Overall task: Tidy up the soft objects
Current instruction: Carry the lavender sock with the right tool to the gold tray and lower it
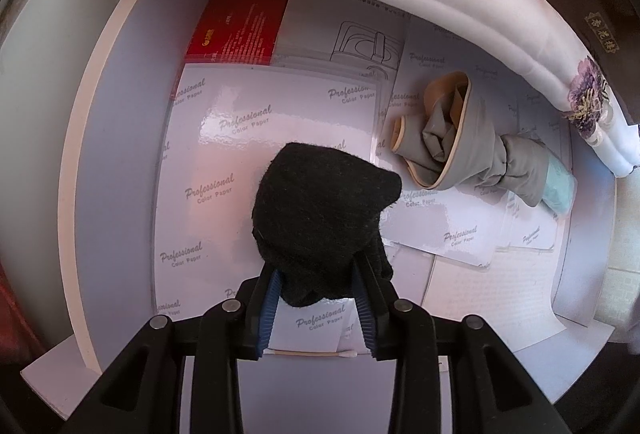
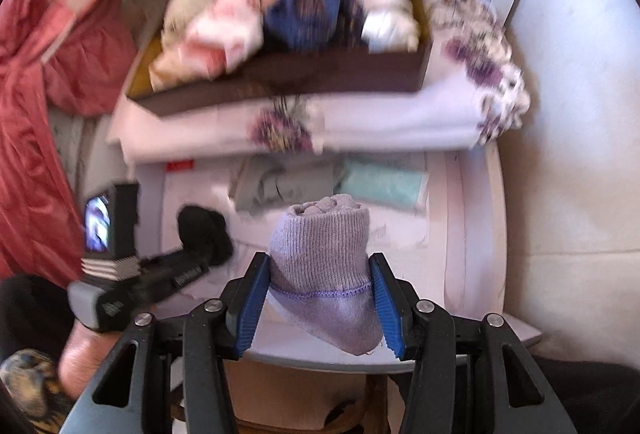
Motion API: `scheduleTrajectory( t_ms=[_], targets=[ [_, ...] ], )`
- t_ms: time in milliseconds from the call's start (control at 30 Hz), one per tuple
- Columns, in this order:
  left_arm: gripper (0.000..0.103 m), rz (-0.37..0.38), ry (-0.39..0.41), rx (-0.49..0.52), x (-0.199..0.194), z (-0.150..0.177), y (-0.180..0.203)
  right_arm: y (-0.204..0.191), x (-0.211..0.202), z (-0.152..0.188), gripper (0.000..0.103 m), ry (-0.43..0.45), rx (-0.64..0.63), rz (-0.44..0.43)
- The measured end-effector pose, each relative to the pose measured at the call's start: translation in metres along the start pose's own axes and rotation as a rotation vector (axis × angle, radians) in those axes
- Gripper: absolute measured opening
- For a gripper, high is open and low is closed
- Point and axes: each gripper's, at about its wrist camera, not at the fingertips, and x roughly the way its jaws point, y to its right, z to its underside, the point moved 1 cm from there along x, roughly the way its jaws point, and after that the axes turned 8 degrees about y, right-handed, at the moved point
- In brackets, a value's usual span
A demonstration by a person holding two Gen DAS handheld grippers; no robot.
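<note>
left gripper (image 1: 318, 298): fingers clasp black fuzzy knit bundle (image 1: 324, 209) over glossy paper sheets (image 1: 224, 161) | right gripper (image 2: 320, 304): fingers clamp rolled lilac knit sock (image 2: 320, 246)

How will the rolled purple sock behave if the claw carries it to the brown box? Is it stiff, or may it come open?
The purple sock is knit and rolled into a bundle, so it probably squashes rather than resists. The right claw pinches it near the cuff, so the roll may loosen if released carelessly. It looks light, and the ribbed fabric seems unlikely to slip.
</note>
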Motion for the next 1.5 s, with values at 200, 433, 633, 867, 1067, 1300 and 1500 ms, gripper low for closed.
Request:
scheduleTrajectory(
  t_ms=[200, 433, 633, 867, 1067, 1300, 1500],
  targets=[
    [0.036, 0.0, 0.0, -0.001, 0.001, 0.0, -0.001, 0.005, -0.031, -0.033, 0.051, 0.116, 0.041, -0.024],
    [0.036, 0.001, 0.0, -0.003, 0.001, 0.0, -0.001, -0.011, -0.058, -0.086, 0.051, 0.272, 0.047, -0.06],
    [0.036, 0.006, -0.003, -0.01, 0.001, -0.001, -0.004, -0.047, -0.041, -0.128, 0.051, 0.341, -0.026, -0.029],
    [0.036, 0.012, -0.01, -0.028, 0.003, -0.003, -0.008, -0.072, 0.016, -0.163, 0.051, 0.312, -0.102, 0.066],
    [0.036, 0.012, -0.01, -0.032, 0.004, -0.003, -0.01, -0.058, 0.052, -0.178, 0.05, 0.283, -0.099, 0.156],
    [0.036, 0.011, -0.01, -0.031, 0.005, -0.003, -0.009, -0.056, 0.068, -0.184, 0.051, 0.277, -0.125, 0.191],
    [0.036, 0.008, -0.007, -0.03, 0.008, -0.003, -0.008, -0.06, 0.061, -0.18, 0.062, 0.266, -0.138, 0.187]
  ],
)
